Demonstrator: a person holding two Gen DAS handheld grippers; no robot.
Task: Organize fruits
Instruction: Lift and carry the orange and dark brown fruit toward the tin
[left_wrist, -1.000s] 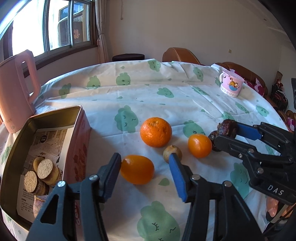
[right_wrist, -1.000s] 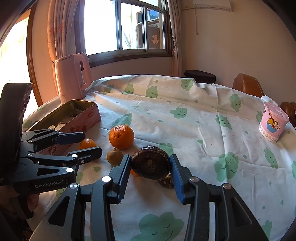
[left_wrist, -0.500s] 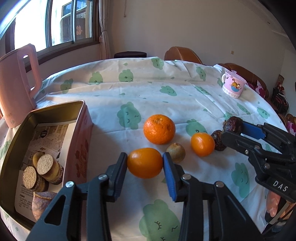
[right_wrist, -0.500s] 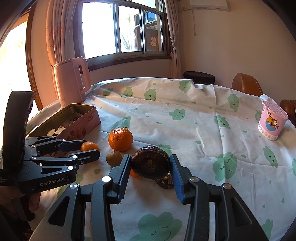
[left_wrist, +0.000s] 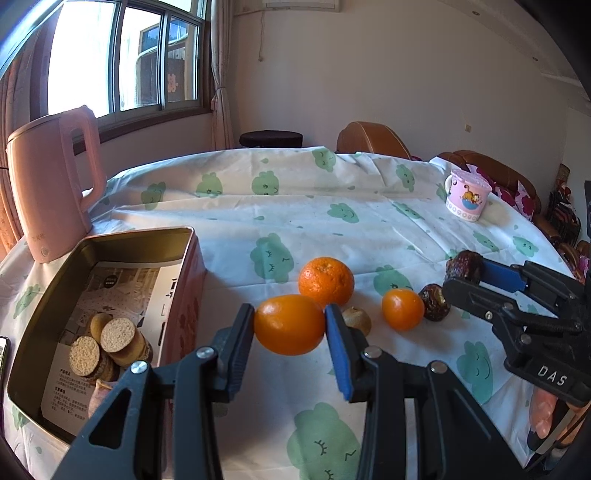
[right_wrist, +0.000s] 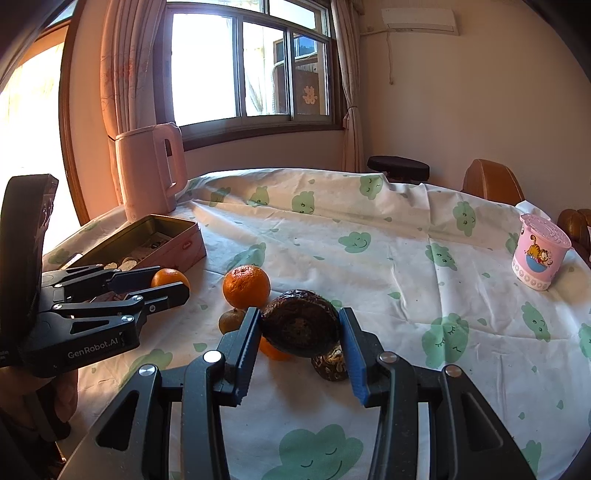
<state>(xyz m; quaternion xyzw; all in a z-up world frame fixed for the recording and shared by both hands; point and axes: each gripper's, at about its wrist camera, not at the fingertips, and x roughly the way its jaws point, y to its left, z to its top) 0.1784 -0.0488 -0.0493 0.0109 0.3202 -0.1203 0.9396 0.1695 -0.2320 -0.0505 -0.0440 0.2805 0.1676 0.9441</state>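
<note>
My left gripper (left_wrist: 290, 326) is shut on a smooth orange (left_wrist: 289, 324) and holds it above the tablecloth, right of the open tin (left_wrist: 110, 240). It also shows in the right wrist view (right_wrist: 168, 282). My right gripper (right_wrist: 300, 328) is shut on a dark brown wrinkled fruit (right_wrist: 300, 323), held above the cloth; it shows in the left wrist view (left_wrist: 464, 265). On the cloth lie a bumpy mandarin (left_wrist: 325, 281), a small brown kiwi-like fruit (left_wrist: 356, 319), a small orange (left_wrist: 402, 308) and a second dark fruit (left_wrist: 434, 302).
The tin holds round biscuits (left_wrist: 110, 343) and a printed leaflet. A pink kettle (left_wrist: 51, 181) stands behind the tin. A pink cartoon cup (left_wrist: 467, 199) stands at the far right of the round table (left_wrist: 295, 206). Chairs stand beyond the table.
My left gripper closed on the smooth orange and lifted it off the cloth. My right gripper kept its hold on the dark fruit and rose a little.
</note>
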